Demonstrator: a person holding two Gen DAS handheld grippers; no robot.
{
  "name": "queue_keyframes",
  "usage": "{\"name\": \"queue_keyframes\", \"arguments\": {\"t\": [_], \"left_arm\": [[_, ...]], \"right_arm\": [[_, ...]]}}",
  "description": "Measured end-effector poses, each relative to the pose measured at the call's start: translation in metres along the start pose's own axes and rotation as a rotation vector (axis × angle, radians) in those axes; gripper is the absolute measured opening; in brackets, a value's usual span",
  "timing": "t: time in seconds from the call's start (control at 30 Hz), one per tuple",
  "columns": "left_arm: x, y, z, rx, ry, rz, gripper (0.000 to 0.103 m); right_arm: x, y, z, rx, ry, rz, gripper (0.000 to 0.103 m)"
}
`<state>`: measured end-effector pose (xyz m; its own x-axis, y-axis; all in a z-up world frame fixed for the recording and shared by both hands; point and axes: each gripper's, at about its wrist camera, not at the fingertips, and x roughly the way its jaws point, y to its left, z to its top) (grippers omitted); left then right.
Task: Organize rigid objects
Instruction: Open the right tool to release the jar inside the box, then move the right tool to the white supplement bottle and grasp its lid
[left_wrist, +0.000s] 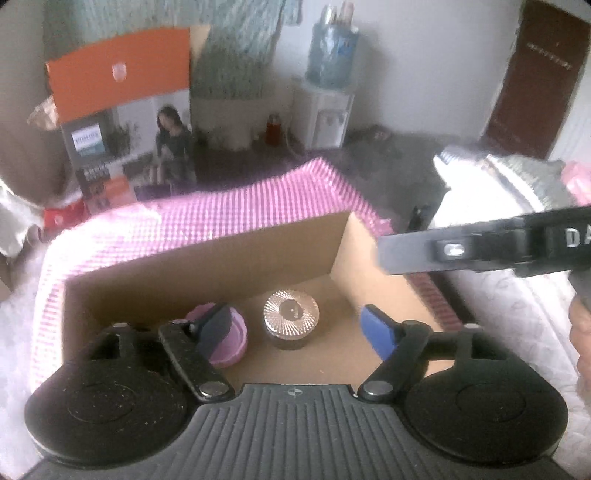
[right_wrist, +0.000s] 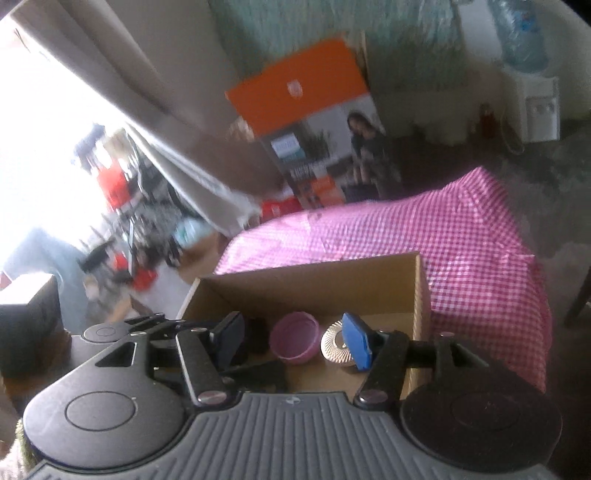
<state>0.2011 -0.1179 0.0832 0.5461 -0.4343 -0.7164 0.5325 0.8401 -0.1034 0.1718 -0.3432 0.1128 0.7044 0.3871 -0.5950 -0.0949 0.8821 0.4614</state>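
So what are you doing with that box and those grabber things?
A person is tidying small hard things into a cardboard box with two handheld grippers. A pink cup and a jar with a shiny silver lid sit side by side on the box floor. The left gripper and right gripper are both open above the box, holding nothing.

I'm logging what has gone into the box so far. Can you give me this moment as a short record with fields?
container: open cardboard box on a pink checked cloth
in box: pink cup, lying tilted; jar with a ribbed silver lid, upright
arrangement: cup left of jar, apart
left gripper: above the box, fingers open, nothing between them
right gripper: above the box, fingers open, nothing gripped
background: orange-topped product carton, water dispenser
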Motion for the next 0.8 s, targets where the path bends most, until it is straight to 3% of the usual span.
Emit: {"name": "queue_keyframes", "arguments": {"t": [0.23, 0.33, 0.5, 0.67, 0.8], "left_arm": [[-0.055, -0.015, -0.026, -0.014, -0.120, 0.014, 0.087], [-0.072, -0.022, -0.041, -0.012, -0.162, 0.026, 0.089], [-0.091, -0.033, -0.075, 0.028, -0.201, 0.074, 0.092], [-0.094, -0.043, -0.117, 0.104, -0.189, 0.169, 0.093], [-0.088, -0.045, -0.144, 0.135, -0.148, 0.198, 0.093]], "right_arm": [[-0.057, -0.004, -0.051, 0.055, -0.137, 0.036, 0.074], [-0.066, -0.005, -0.074, 0.080, -0.162, 0.039, 0.078], [-0.073, 0.004, -0.110, 0.085, -0.189, 0.023, 0.093], [-0.074, 0.017, -0.137, 0.038, -0.204, -0.004, 0.102], [-0.064, 0.021, -0.150, 0.037, -0.184, 0.009, 0.102]]}}
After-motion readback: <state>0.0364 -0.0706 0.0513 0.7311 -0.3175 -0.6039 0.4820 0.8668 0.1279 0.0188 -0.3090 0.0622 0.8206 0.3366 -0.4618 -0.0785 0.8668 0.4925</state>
